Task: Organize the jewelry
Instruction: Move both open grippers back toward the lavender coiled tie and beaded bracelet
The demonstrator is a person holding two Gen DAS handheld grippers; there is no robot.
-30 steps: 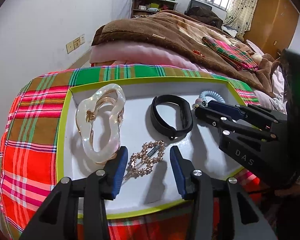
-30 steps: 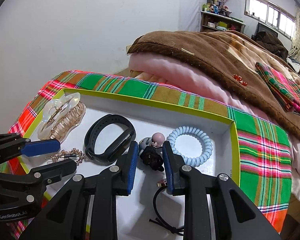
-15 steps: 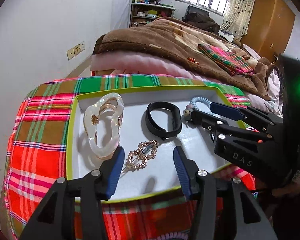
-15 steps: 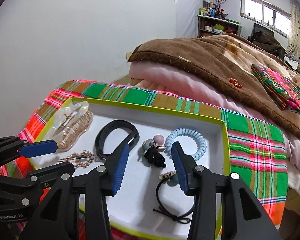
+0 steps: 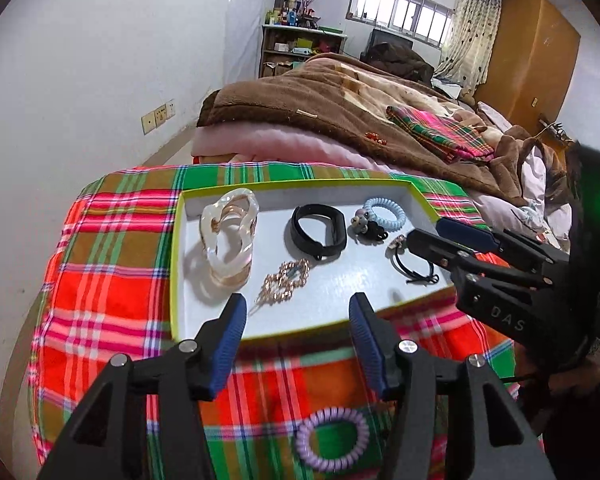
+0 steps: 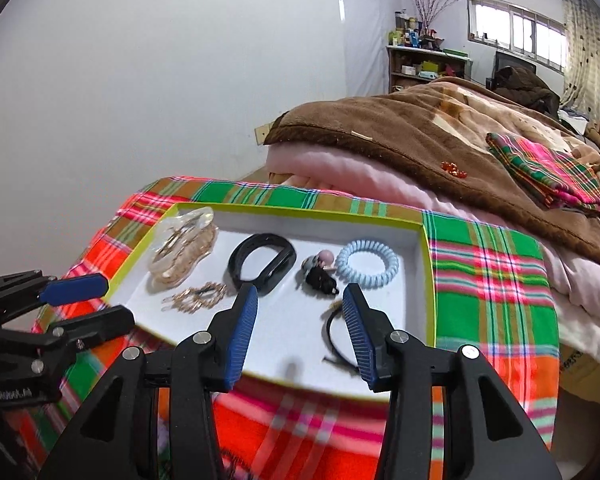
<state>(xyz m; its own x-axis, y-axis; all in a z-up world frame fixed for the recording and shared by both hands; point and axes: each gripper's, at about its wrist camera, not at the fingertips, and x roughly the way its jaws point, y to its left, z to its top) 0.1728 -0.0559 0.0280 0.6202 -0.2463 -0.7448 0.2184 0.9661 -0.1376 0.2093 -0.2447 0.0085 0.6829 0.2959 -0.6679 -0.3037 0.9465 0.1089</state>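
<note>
A white tray with a lime rim (image 5: 175,264) (image 6: 429,280) sits on a plaid cloth. In it lie a clear hair claw (image 5: 228,240) (image 6: 182,254), a gold barrette (image 5: 286,280) (image 6: 198,298), a black band (image 5: 319,232) (image 6: 262,262), a bead hair tie (image 5: 366,226) (image 6: 318,274), a pale blue coil tie (image 5: 384,213) (image 6: 367,264) and a black elastic (image 5: 414,266) (image 6: 336,336). A purple coil tie (image 5: 332,438) lies on the cloth in front of the tray. My left gripper (image 5: 296,340) (image 6: 92,300) is open and empty at the tray's front edge. My right gripper (image 6: 300,336) (image 5: 432,232) is open and empty above the tray's front right.
A bed with a brown blanket (image 5: 340,108) (image 6: 440,128) and a folded plaid cloth (image 5: 440,132) lies behind the tray. A white wall (image 5: 80,80) stands to the left. Shelves (image 5: 296,44) and a wardrobe (image 5: 532,56) are far back.
Both grippers have pulled back from the tray toward the near side and opened wider. The bead hair tie that lay between the right fingers now lies free. The purple coil tie has come into view.
</note>
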